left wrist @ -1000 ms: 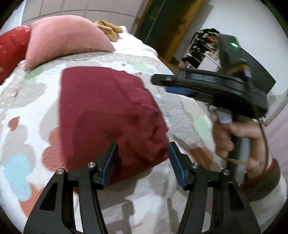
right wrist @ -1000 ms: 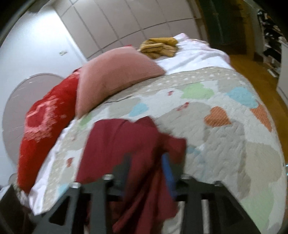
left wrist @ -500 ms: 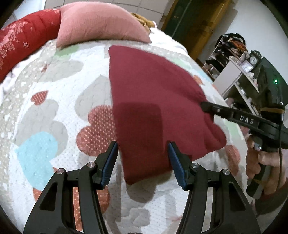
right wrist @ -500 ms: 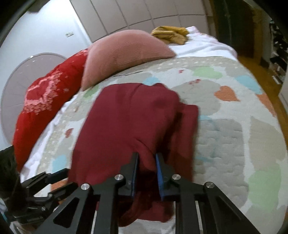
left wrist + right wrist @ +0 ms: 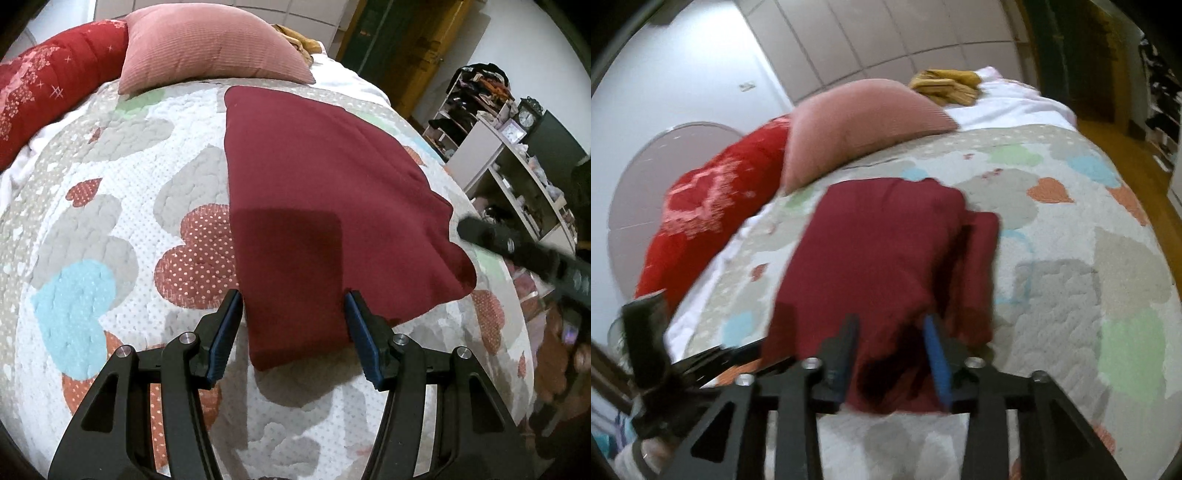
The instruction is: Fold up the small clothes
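A dark red garment [image 5: 325,192] lies flat and folded on the heart-patterned quilt [image 5: 110,229]. My left gripper [image 5: 293,332] is open and hovers over the garment's near edge, holding nothing. In the right wrist view the same garment [image 5: 879,251] lies in front of my right gripper [image 5: 892,354], whose jaws are open with the cloth's near edge between them. The view is blurred. The right gripper also shows in the left wrist view [image 5: 517,251] at the garment's right side.
A pink pillow [image 5: 210,40] and a red patterned cushion [image 5: 44,88] lie at the head of the bed. A yellow cloth [image 5: 945,85] lies beyond the pillow. Shelves with clutter [image 5: 509,147] stand to the right of the bed.
The right gripper was shut on the garment's edge and has opened and drawn back. The garment now lies flatter on the quilt. The left gripper stayed open and moved slightly closer.
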